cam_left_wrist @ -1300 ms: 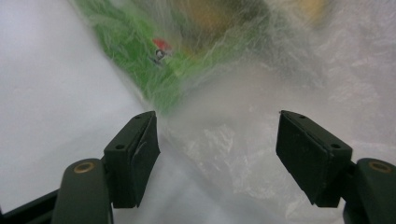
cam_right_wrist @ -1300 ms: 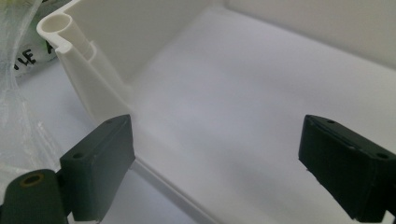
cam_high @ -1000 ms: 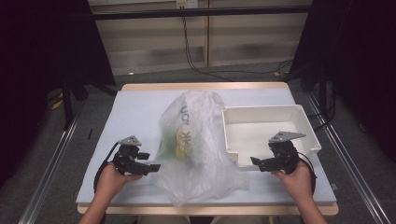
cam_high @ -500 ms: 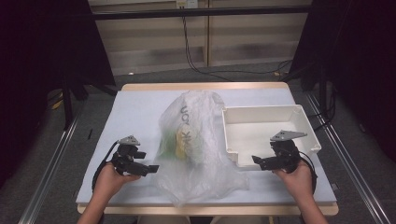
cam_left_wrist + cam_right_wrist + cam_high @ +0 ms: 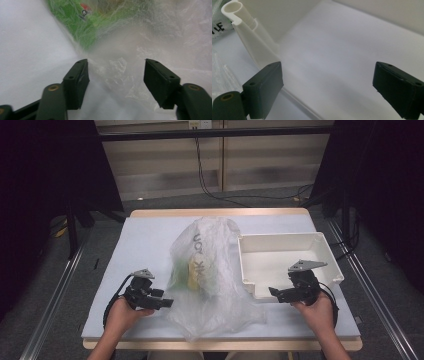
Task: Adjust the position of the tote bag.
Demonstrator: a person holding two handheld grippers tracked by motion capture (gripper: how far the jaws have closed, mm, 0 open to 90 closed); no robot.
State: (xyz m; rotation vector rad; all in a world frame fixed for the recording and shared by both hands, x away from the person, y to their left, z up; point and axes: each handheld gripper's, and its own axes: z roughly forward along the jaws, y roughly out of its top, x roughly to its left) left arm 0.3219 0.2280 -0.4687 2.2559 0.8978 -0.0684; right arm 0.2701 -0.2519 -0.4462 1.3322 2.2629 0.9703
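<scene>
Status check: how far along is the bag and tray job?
Done: nothing yet. The white tray looks empty, and the plastic bag still lies full on the table, with green packaging showing through it. In hand: the left gripper has film between its fingers, which have just been closing but do not pinch yet. The right gripper hangs open at the tray. Left: grip the bag, likely empty it.

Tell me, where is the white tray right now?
In the high view the white tray sits on the table's right side, right beside the plastic bag, with the right gripper at its near edge.
</scene>
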